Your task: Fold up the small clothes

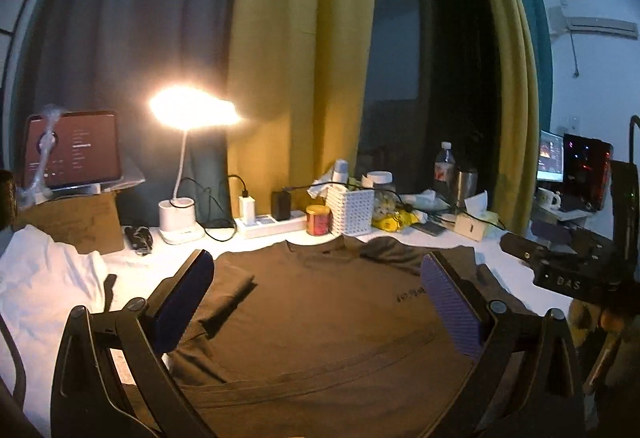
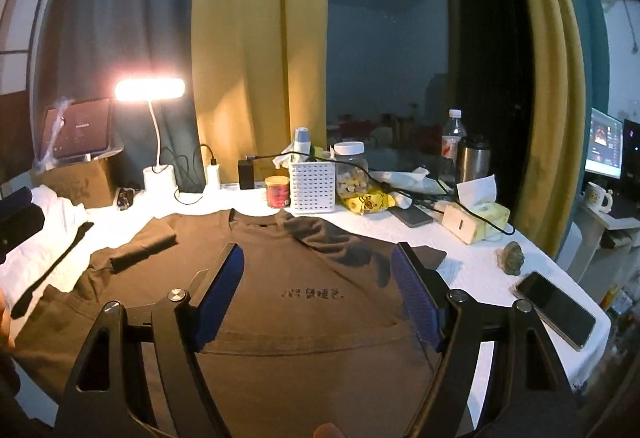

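Best begun at the brown T-shirt (image 2: pixel 304 302), spread face up on the white-covered table (image 2: pixel 480 266), collar toward the lamp (image 2: pixel 150 90), both sleeves already turned inward: take the hem corners evenly, lift together, keep the cloth taut, clear of the phone (image 2: pixel 556 308). Lies directly beneath and ahead of both tools. Left gripper (image 1: pixel 316 302) spread wide, holding nothing, above the shirt's left half. Right gripper (image 2: pixel 318 294) likewise agape and empty, framing the chest print.

Brown T-shirt (image 2: pixel 304 278): lower hem cut off by frame bottom, both views; chest print too small to read. Tablet (image 1: pixel 72 150) screen text illegible. White cloth (image 1: pixel 44 278) runs off left edge
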Motion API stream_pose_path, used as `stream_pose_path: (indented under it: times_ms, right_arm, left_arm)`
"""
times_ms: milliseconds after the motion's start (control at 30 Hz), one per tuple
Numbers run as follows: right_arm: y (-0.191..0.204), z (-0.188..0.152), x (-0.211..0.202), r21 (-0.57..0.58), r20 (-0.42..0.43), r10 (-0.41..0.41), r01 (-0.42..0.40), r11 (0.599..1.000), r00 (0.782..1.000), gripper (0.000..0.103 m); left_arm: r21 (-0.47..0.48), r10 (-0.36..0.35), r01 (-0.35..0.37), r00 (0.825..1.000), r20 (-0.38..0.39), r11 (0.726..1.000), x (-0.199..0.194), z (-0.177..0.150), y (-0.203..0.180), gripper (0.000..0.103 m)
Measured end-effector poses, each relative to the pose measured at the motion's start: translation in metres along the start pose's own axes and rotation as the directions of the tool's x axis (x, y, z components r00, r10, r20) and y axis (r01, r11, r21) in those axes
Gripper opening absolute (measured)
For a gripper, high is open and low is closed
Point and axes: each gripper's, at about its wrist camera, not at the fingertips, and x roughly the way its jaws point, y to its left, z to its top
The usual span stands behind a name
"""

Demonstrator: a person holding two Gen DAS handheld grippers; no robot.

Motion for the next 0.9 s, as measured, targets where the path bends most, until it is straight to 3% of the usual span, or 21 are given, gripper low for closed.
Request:
stream_pose_path:
  times_ms: [400,900]
  right_arm:
    - [0.000,0.007,-0.020,-0.012,0.053,-0.019,0.019,1.000,0.998,0.079]
    - [0.002,0.007,-0.021,-0.018,0.054,-0.018,0.019,1.000,0.998,0.079]
  left_arm:
    - [0.012,0.010,-0.010,1.000,0.022,1.000,-0.009,0.005,-0.010,0.102]
    - [0.000,0.020,-0.020,1.000,0.009,1.000,-0.009,0.006,-0.012,0.102]
